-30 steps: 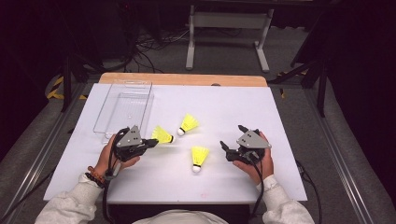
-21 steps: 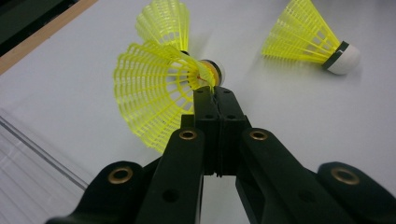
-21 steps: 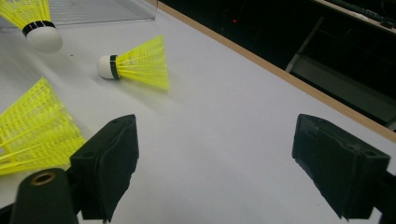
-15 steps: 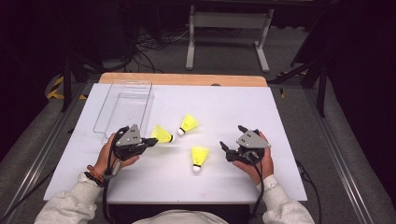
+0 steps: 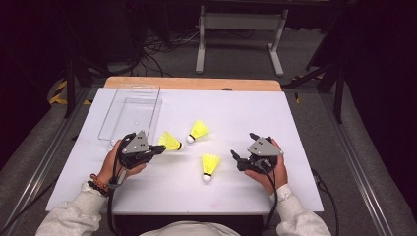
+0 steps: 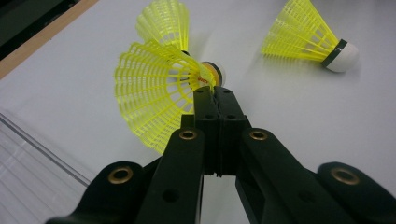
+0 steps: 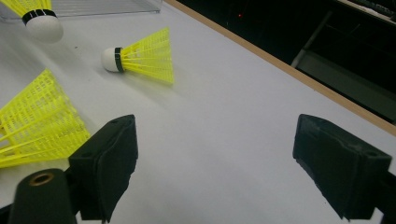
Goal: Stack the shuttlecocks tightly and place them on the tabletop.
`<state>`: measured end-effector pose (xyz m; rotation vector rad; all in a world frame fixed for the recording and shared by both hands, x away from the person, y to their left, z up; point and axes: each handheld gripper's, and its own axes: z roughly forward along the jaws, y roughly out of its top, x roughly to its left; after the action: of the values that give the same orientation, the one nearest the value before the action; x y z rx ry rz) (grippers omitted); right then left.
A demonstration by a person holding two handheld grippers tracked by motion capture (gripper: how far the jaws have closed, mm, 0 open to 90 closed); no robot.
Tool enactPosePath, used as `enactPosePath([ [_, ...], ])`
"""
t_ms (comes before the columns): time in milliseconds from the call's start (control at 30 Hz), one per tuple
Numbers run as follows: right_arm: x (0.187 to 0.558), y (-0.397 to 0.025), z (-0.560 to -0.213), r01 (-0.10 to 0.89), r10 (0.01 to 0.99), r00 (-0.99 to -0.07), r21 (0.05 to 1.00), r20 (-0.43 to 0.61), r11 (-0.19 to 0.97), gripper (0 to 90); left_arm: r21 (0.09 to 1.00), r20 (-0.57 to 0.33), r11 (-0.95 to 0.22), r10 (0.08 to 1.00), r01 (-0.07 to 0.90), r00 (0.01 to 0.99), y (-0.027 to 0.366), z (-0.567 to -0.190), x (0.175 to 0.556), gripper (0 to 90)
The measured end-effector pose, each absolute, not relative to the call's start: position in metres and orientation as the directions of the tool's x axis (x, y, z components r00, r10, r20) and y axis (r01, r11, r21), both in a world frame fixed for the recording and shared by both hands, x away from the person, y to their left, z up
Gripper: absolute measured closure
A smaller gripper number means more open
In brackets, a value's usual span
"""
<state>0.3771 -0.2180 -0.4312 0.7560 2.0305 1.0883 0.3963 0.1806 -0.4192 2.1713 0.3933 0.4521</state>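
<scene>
Jaws of the left gripper (image 5: 158,149) pinch the skirt of one yellow shuttlecock (image 5: 170,141) near the clear box (image 5: 130,117), likely to drop it in. The right gripper (image 5: 244,153) waits wide open, holding nothing.

The shuttlecock (image 6: 154,93) at upper left of the left gripper view has a glossy yellow plastic mesh skirt. The left gripper (image 6: 215,100) shows matt black plastic fingers (image 6: 205,116) with brass-coloured metal rivets. The surface (image 5: 295,128) is smooth matt white with a wood edge; the tray (image 5: 130,118) is clear glossy plastic.
</scene>
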Motion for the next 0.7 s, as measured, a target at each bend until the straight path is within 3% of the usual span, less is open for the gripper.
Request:
enactPosePath([
  [700,0.378,-0.216,-0.434,0.177,0.734,-0.610,0.851,-0.299,0.494,14.6,0.766,0.161,-0.618,0.453,0.178,0.877,0.176,-0.403,0.422,89.1],
])
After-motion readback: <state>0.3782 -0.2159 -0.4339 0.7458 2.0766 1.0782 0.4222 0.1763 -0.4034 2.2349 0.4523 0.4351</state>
